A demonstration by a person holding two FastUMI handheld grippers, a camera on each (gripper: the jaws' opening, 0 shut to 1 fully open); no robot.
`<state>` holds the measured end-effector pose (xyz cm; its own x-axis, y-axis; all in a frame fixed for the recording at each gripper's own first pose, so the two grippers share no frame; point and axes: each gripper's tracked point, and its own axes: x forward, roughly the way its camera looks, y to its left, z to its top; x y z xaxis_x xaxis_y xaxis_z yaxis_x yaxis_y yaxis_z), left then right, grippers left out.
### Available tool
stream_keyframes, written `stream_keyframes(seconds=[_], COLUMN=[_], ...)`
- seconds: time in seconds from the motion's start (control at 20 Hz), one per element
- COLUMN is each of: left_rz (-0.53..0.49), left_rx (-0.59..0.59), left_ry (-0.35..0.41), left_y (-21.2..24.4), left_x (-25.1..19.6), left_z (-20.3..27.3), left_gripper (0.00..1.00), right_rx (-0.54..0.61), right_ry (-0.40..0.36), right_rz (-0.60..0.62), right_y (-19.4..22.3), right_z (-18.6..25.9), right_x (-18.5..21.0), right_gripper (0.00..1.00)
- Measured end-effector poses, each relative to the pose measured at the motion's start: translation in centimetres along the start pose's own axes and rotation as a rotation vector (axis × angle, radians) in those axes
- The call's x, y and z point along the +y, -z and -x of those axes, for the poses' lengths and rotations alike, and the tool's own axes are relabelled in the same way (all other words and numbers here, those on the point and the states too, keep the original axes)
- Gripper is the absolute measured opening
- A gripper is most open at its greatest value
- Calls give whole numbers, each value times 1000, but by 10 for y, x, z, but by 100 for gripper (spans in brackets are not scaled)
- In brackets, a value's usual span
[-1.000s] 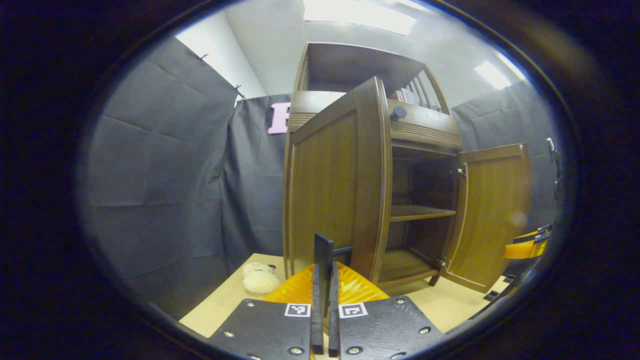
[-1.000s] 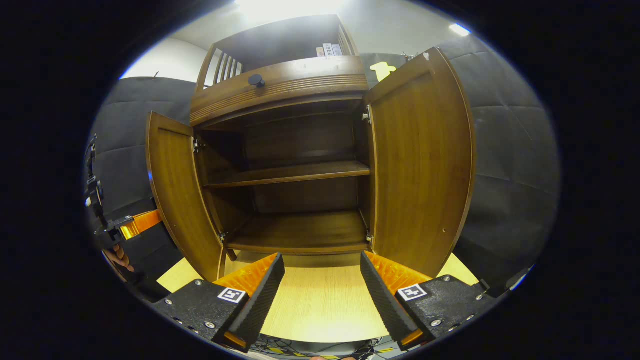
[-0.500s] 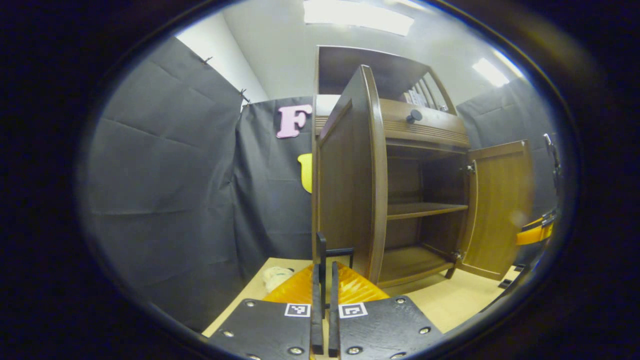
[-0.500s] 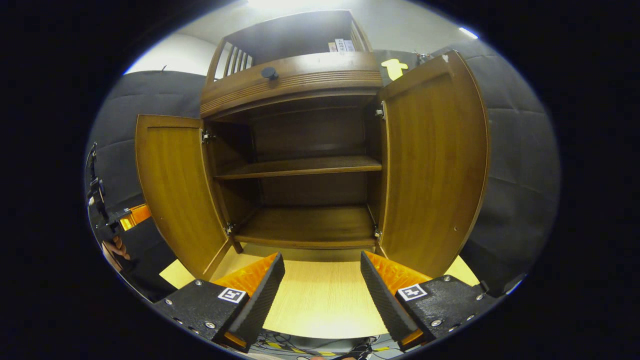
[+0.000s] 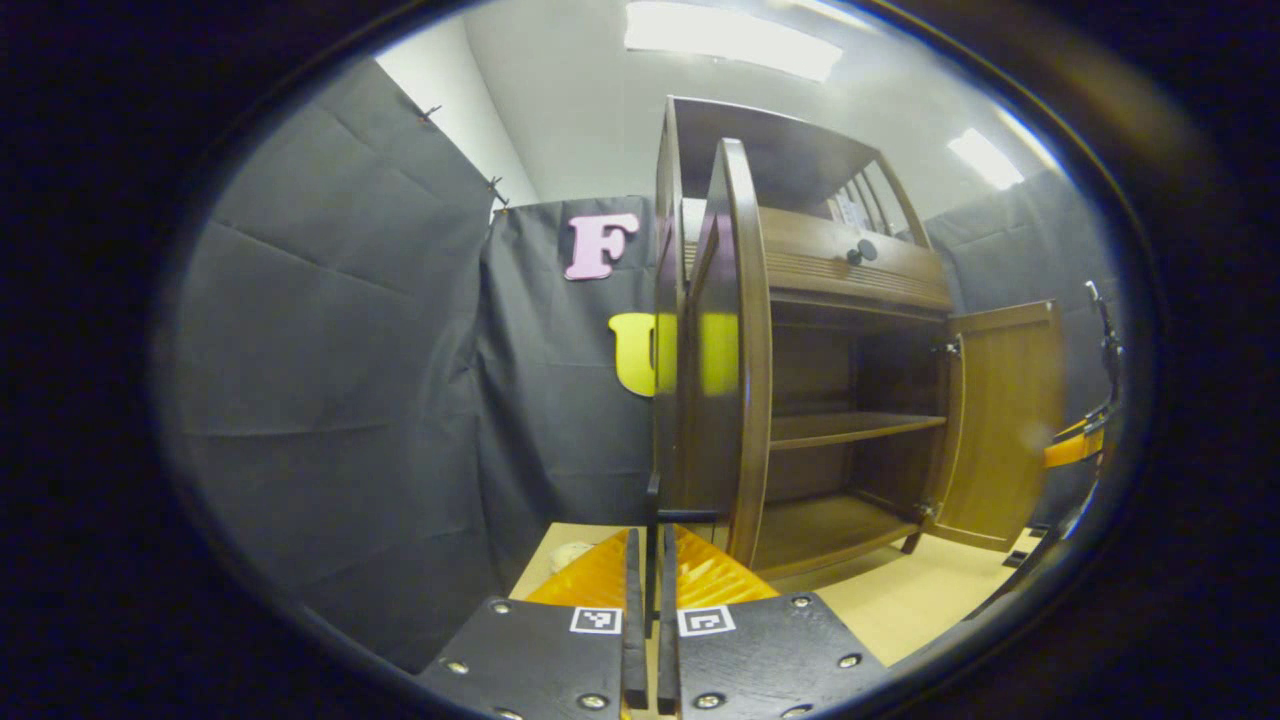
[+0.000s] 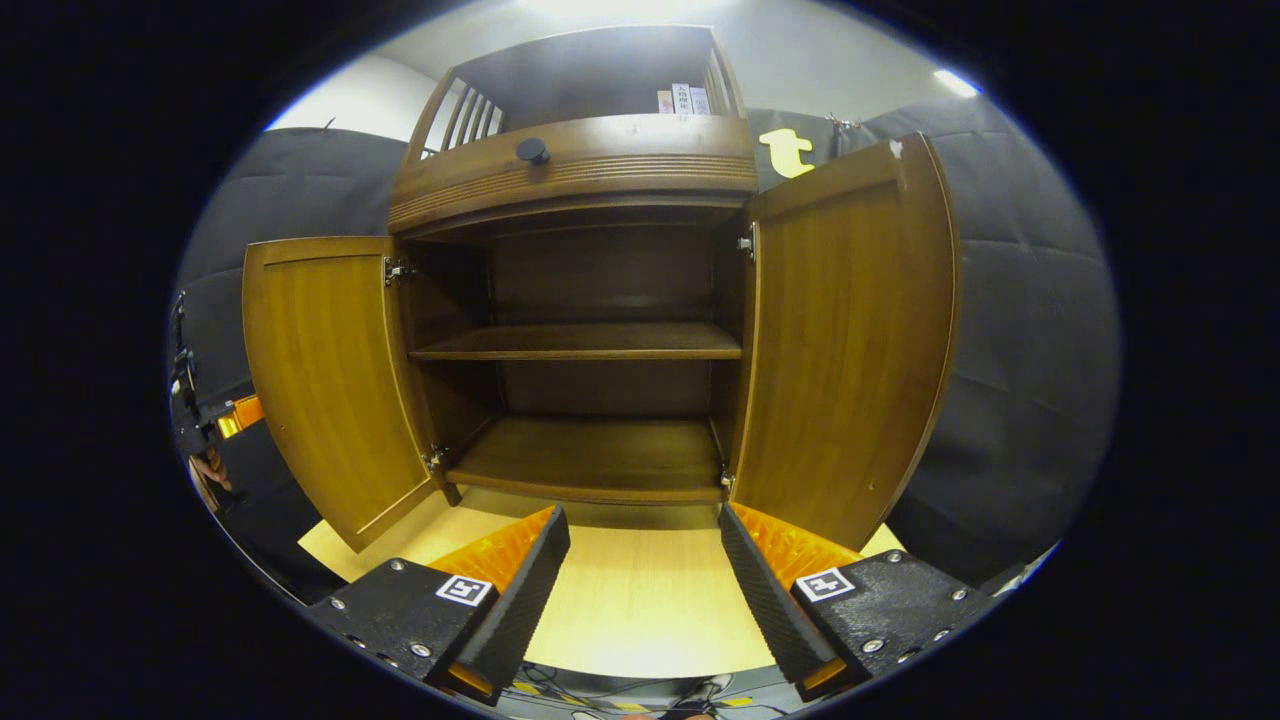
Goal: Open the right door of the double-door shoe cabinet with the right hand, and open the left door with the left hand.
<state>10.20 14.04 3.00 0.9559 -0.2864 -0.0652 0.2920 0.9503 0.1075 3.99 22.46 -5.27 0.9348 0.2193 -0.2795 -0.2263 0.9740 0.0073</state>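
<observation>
Shoe cabinet (image 6: 590, 170) doors swung wide, left fingers (image 5: 634, 590) pinching handle (image 5: 655, 515), right fingers (image 6: 762, 590) spread, empty

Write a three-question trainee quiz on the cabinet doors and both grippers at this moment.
1. True or false: the right gripper is shut on the right door.
2. Pick one: the left door is A) closed, B) swung open, C) taken off.
3. Fill in: the left gripper clamps the left door's black ____.
Key: 1 false, its jaws stand open and apart from the door; 2 B; 3 handle.
</observation>
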Motion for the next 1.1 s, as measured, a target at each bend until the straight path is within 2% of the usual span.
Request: stream_keyframes(seconds=[0.05, 0.1, 0.2, 0.25, 0.3, 0.45, 0.55, 0.7, 0.75, 0.8, 0.9, 1.1], left_rz=[-22, -36, -40, -36, -36, -65, -50, -12, 5, 16, 25, 13], left_rx=[3, 3, 2, -10, -18, -33, -54, -89, -98, -102, -109, -126], left_ry=[4, 3, -10, -23, -31, -70, -104, -152, -154, -167, -178, -253], left_y=[0, 0, 1, -4, -8, -30, -49, -70, -76, -81, -89, -104], left_x=[-1, -1, 2, 3, 4, 9, 12, 20, 17, 15, -1, -32], left_z=[-3, -4, 1, 2, 5, 20, 35, 59, 63, 69, 74, 85], left_gripper=[0, 5, 6, 9, 6, 5, 5, 5, 12, 0, 29, 86], right_rx=[-14, -30, -47, -44, -41, -33, -42, -72, -79, -85, -109, -184], right_ry=[5, 10, 13, 11, 9, 3, 6, 16, 15, 14, 18, 46], right_rz=[12, 23, 19, 12, 11, 15, 11, 45, 56, 59, 47, 17], right_y=[-7, -12, -19, -18, -17, -16, -21, -35, -40, -44, -55, -77], right_z=[1, 2, -1, -2, -3, -10, -11, -9, -9, -9, -5, 11], right_x=[-1, -3, -4, -5, -4, -4, -6, -15, -18, -21, -27, -46], right_gripper=[92, 92, 94, 92, 92, 92, 95, 92, 95, 92, 95, 94])
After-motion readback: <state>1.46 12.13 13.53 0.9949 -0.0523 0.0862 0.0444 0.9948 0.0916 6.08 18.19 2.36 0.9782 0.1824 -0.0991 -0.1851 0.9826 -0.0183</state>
